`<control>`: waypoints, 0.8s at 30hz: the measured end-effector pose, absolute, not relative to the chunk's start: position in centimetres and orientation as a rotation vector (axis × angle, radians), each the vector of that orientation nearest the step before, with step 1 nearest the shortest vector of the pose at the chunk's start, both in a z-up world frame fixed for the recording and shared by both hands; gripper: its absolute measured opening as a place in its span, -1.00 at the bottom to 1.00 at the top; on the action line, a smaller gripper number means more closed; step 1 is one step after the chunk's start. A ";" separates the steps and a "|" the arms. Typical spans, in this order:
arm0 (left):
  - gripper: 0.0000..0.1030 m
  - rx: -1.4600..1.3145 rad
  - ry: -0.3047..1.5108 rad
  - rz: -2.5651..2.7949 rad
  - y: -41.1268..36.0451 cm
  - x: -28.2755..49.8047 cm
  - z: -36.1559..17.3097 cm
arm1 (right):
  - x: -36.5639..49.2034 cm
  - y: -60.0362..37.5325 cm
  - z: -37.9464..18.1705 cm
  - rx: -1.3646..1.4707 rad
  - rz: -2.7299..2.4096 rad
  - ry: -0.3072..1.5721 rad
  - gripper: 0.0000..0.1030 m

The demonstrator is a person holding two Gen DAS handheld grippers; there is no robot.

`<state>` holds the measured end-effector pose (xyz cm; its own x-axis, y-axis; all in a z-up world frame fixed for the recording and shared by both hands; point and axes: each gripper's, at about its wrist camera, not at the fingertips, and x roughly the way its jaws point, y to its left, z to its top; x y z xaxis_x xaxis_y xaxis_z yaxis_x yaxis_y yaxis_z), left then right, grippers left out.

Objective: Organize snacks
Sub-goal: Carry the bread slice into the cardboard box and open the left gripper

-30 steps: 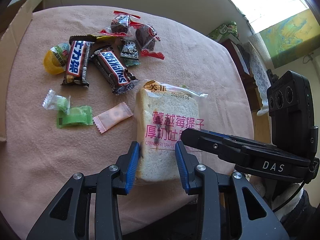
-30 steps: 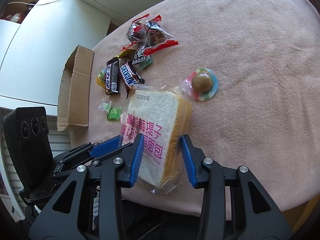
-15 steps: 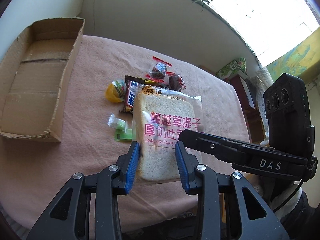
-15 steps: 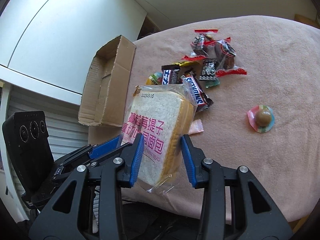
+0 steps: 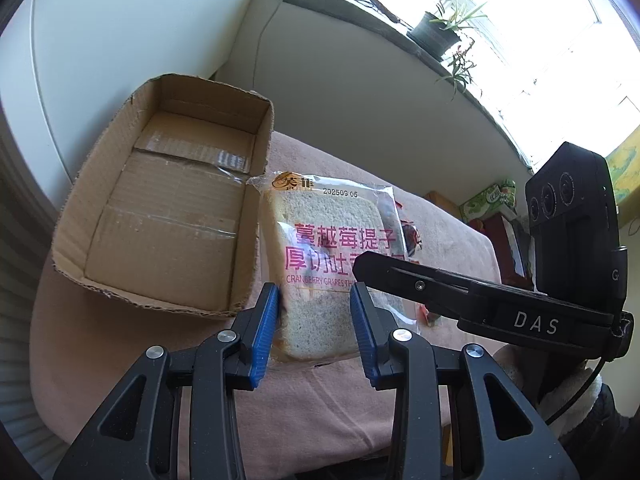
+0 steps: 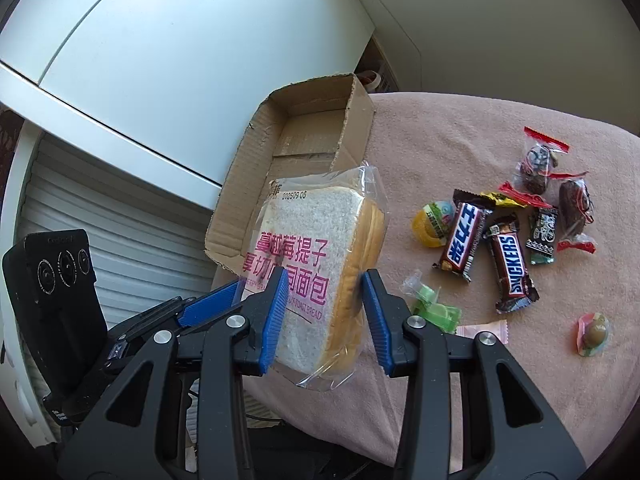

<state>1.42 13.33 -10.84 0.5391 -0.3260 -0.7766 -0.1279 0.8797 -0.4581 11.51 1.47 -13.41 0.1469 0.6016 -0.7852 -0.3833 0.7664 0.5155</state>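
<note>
A bagged slice of cranberry toast bread [image 5: 328, 240] [image 6: 316, 248] hangs in the air, held by both grippers. My left gripper [image 5: 314, 320] is shut on its lower part. My right gripper [image 6: 324, 308] is shut on its crust edge. An open, empty cardboard box [image 5: 168, 216] [image 6: 304, 148] stands on the pink tablecloth [image 6: 460, 128] just left of and behind the bread. Loose snacks lie to the right: two Snickers bars [image 6: 510, 264], a yellow jelly cup [image 6: 432, 224], green candies [image 6: 434, 308], red-wrapped sweets [image 6: 540, 164].
A round candy [image 6: 594, 334] and a pink sachet [image 6: 482, 330] lie near the table's front right. A white wall and a shutter stand left of the box. A windowsill with potted plants [image 5: 436, 28] runs behind the table.
Both grippers have carried the bread up and leftward, away from the snack pile. The box has come much closer and now sits right beside the bread.
</note>
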 end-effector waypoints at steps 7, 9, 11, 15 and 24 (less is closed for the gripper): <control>-0.32 -0.532 0.990 -0.059 17.6 1.3 -11.4 | 12.8 6.4 -13.8 0.165 0.766 1.240 -0.21; -0.32 -0.531 0.988 -0.041 18.5 1.6 -11.6 | 13.1 7.6 -14.0 0.157 0.777 1.243 -0.21; -0.32 -0.535 0.989 -0.024 19.3 2.1 -11.8 | 13.4 8.7 -14.4 0.148 0.783 1.250 -0.21; -0.32 -0.545 0.993 0.002 20.8 2.6 -12.7 | 14.3 11.1 -15.1 0.113 0.794 1.258 -0.21; -0.32 -0.545 1.033 0.030 23.4 3.6 -15.1 | 15.9 14.1 -17.7 0.078 0.798 1.304 -0.21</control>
